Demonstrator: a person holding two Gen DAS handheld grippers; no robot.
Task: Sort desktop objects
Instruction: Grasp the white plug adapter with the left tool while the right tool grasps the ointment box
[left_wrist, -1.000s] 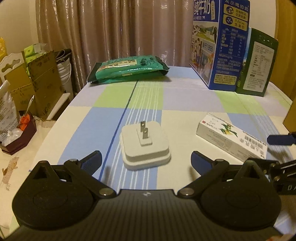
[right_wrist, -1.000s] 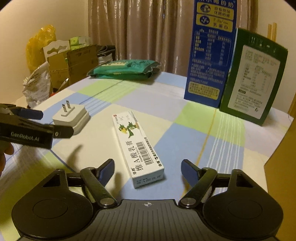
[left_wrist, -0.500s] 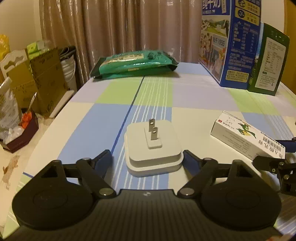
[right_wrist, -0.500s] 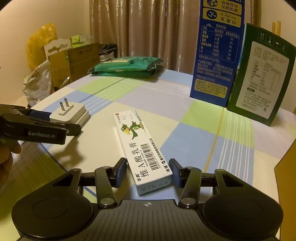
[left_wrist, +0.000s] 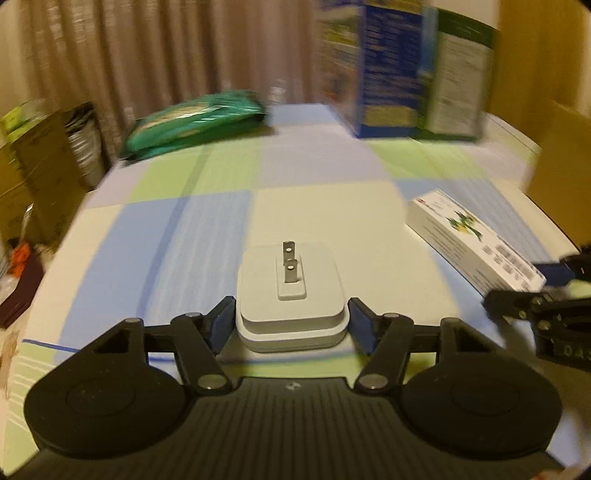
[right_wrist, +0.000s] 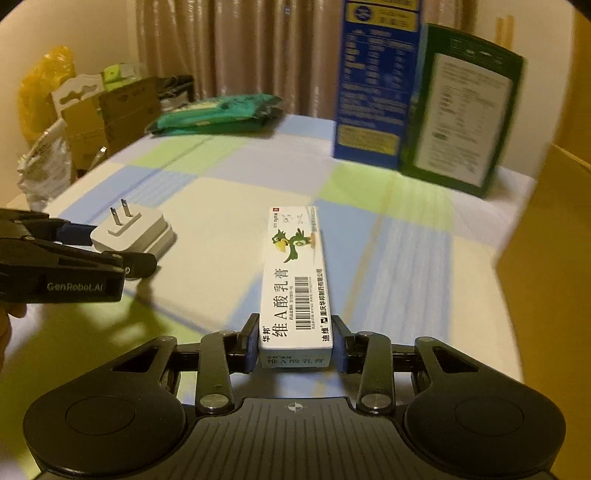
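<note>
A white plug adapter (left_wrist: 317, 295), prongs up, lies on the checked tablecloth (left_wrist: 207, 229). My left gripper (left_wrist: 291, 321) has its blue pads against the adapter's two sides, and the jaws are closing on it. A long white ointment box (right_wrist: 295, 280) with a green bird on it points away from me. My right gripper (right_wrist: 295, 343) clamps its near end, jaws closing. The right wrist view shows the left gripper (right_wrist: 114, 247) at the adapter (right_wrist: 136, 232). In the left wrist view the right gripper (left_wrist: 524, 291) is at the box (left_wrist: 472, 240).
A green packet (right_wrist: 218, 114) lies at the table's far left. A tall blue carton (right_wrist: 376, 85) and a dark green carton (right_wrist: 465, 110) stand at the back right. A brown cardboard wall (right_wrist: 546, 258) rises at the right edge. Boxes and bags (right_wrist: 110, 118) crowd the floor left of the table.
Both grippers moved forward and narrowed from wide open. The left now has the adapter between its pads, the right the near end of the ointment box.
</note>
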